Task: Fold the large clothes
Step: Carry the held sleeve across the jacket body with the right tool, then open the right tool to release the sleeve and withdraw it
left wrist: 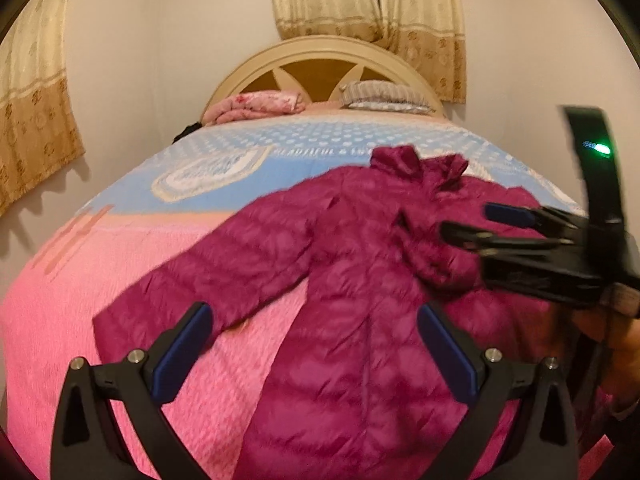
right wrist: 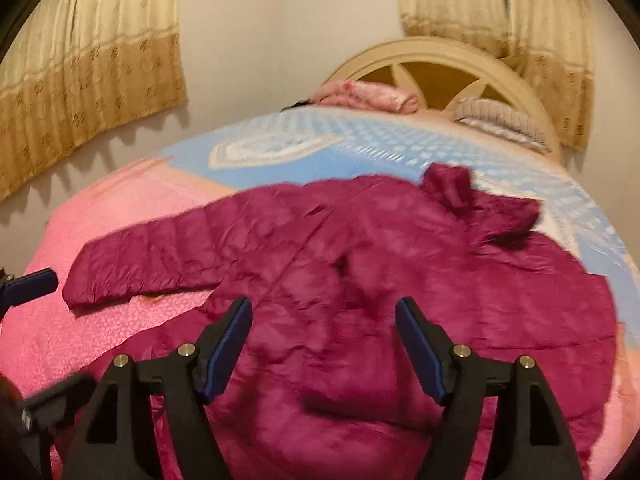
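- My left gripper (left wrist: 314,342) hangs tilted down over the lower half of the one magenta puffer jacket (left wrist: 360,280), jaws spread wide, nothing between the pads.
- My right gripper (right wrist: 324,344) also angles down over the jacket's body, jaws released and apart, gripping nothing; no fabric is pinched.
- From my left wrist view the right gripper reaches in from the right above the jacket's folded-in sleeve, a green light lit on its body.
- The jacket lies flat on the bed cover (left wrist: 120,300), collar toward the headboard (left wrist: 320,56), one sleeve stretched out to the left.
- Writing on the cover reads "BEAUTIFUL"; the rest is hidden.
- Counted: two curtains (right wrist: 92,64), one pillow (left wrist: 386,96), one folded pink blanket (left wrist: 260,106).
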Demonstrator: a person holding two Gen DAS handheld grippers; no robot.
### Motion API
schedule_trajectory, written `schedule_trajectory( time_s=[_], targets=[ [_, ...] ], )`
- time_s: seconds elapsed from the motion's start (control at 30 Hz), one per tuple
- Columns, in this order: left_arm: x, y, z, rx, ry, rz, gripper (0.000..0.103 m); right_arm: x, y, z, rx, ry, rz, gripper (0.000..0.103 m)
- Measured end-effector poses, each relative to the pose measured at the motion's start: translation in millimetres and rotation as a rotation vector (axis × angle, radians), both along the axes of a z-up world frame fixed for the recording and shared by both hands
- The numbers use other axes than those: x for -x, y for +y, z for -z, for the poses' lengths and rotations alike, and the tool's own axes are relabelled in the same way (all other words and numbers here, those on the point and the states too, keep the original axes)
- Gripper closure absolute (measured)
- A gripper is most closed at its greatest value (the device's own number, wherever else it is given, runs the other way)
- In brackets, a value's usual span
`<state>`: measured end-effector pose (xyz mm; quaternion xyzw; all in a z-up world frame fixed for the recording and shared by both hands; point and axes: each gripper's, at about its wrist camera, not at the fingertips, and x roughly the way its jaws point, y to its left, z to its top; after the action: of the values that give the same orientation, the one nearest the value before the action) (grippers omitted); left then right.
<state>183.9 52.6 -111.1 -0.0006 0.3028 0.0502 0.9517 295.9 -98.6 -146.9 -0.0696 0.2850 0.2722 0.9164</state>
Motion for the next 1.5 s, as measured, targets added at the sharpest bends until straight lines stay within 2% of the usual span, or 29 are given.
schedule_trajectory(
  time_s=[0.07, 0.2, 0.27, 0.33, 0.37, 0.43, 0.57, 0.63, 0.7, 0.77, 0.93, 1.23, 1.3, 1.4, 1.5],
  targets=[
    [-12.4, -11.9, -10.6, -0.004, -0.021, 0.033, 0.000, -2.4, -38.9, -11.1, -0.070, 0.006, 0.069, 0.029],
    [-43.9, -49.5, -22.2, -0.056, -0.074, 0.094, 0.000, -28.2, -107.9, -17.7, -0.087, 0.048, 0.279, 0.030],
    [-64.3, -68.7, -22.0, -0.051, -0.087, 0.128, 0.000, -45.7, -146.1, -14.8, -0.115, 0.082, 0.395, 0.047],
    [-86.2, -85.2, -17.0, -0.072, -0.103, 0.143, 0.000, -66.2, -179.0, -8.6, -0.139, 0.120, 0.509, 0.052],
    [-100.7, -91.8, -10.8, -0.083, -0.091, 0.143, 0.000, -74.3, -190.6, -5.4, -0.154, 0.134, 0.541, 0.056],
    [-122.2, -98.7, 3.3, -0.120, -0.062, 0.126, 0.000, -92.1, -206.0, 5.7, -0.158, 0.167, 0.587, 0.058],
    [-163.6, -94.5, 50.8, -0.231, 0.089, 0.030, 0.000, -118.5, -202.0, 30.2, -0.094, 0.221, 0.595, 0.058],
    [-172.7, -82.8, 68.0, -0.200, 0.155, 0.006, 0.000, -126.8, -198.3, 43.4, -0.080, 0.249, 0.589, 0.058],
    [-173.7, -71.9, 75.1, -0.137, 0.186, 0.017, 0.000, -130.2, -197.4, 53.3, -0.094, 0.275, 0.581, 0.058],
    [-176.3, -67.5, 79.6, -0.112, 0.211, 0.023, 0.000, -133.9, -197.1, 63.7, -0.080, 0.305, 0.572, 0.058],
    [-180.0, -69.7, 86.1, -0.139, 0.239, 0.017, 0.000, -136.2, -195.8, 73.7, -0.057, 0.316, 0.570, 0.058],
    [-180.5, -67.6, 88.0, -0.110, 0.234, 0.019, 0.000, -140.1, -187.5, 71.4, 0.037, 0.324, 0.541, 0.058],
    [-180.1, -68.6, 87.9, -0.106, 0.233, 0.019, 0.000, -136.6, -186.2, 65.4, 0.053, 0.321, 0.553, 0.058],
    [-180.1, -67.3, 88.2, -0.096, 0.236, 0.019, 0.000, -116.7, -182.1, 45.4, 0.014, 0.302, 0.575, 0.058],
    [-181.4, -67.9, 88.7, -0.097, 0.237, 0.019, 0.000, -95.3, -163.3, 29.0, 0.023, 0.258, 0.521, 0.057]
  ],
)
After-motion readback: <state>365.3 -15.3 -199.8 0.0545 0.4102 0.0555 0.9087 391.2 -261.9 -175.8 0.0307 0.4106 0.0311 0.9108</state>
